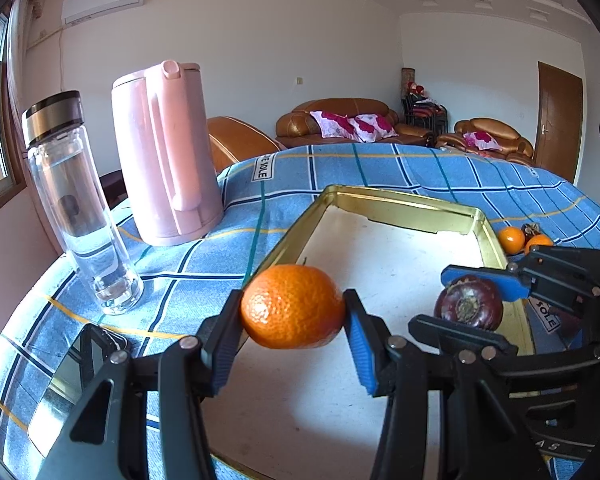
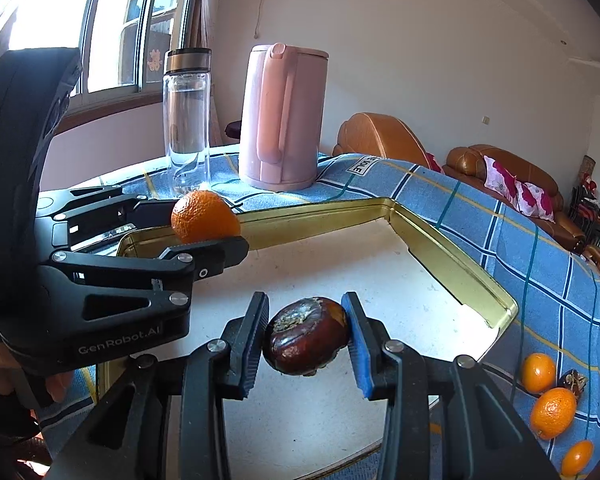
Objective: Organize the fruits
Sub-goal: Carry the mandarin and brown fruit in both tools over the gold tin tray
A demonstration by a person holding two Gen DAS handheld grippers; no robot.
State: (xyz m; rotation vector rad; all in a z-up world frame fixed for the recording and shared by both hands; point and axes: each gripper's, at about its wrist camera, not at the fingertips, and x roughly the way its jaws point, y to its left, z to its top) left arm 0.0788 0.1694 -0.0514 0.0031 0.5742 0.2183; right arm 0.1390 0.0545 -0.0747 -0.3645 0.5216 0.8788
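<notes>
My left gripper (image 1: 294, 330) is shut on an orange mandarin (image 1: 293, 306), held just above the near left part of a gold-rimmed tin tray (image 1: 400, 202) with a white floor. My right gripper (image 2: 306, 336) is shut on a dark purple-brown round fruit (image 2: 306, 336), over the tray's near side. In the left wrist view the right gripper (image 1: 470, 306) grips that dark fruit (image 1: 469, 302) at the tray's right. The right wrist view shows the left gripper (image 2: 206, 224) with the mandarin (image 2: 205, 217) at the tray's left corner.
A pink kettle (image 1: 166, 152) and a clear bottle (image 1: 80, 208) stand left of the tray on the blue checked cloth (image 1: 380, 168). Loose mandarins (image 2: 553, 412) and a dark fruit (image 2: 573, 382) lie on the cloth right of the tray. A phone (image 1: 72, 380) lies near left.
</notes>
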